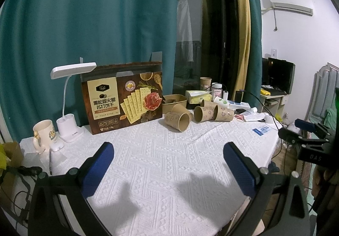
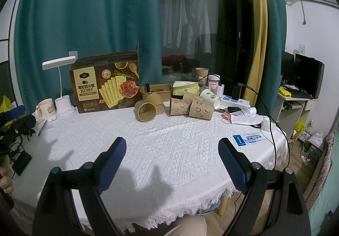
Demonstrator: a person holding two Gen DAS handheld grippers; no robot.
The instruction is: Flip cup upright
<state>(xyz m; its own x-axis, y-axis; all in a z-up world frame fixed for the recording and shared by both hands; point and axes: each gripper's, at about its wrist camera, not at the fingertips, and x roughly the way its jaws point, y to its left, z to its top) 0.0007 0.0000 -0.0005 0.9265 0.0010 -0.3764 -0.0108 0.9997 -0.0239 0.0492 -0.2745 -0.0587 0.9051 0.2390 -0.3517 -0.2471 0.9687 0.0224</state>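
While the left wrist view looks out over the white tablecloth (image 1: 161,157), the left gripper (image 1: 168,164) hangs above it, jaws spread wide, nothing between them. Well ahead of the fingertips lie the brown paper cups: one tipped cup (image 1: 178,120) with its mouth facing the camera, another two (image 1: 214,111) on their sides just right of it. Left of the jaws stand a cracker box (image 1: 122,96), a desk lamp (image 1: 67,113) and a mug (image 1: 43,133).

Over to the right wrist view: the right gripper (image 2: 172,160) has its jaws spread, empty too. Far ahead, the open-mouthed cup (image 2: 146,111) lies on its side, with patterned cups (image 2: 190,106) toppled right of it, all well apart from the fingertips.
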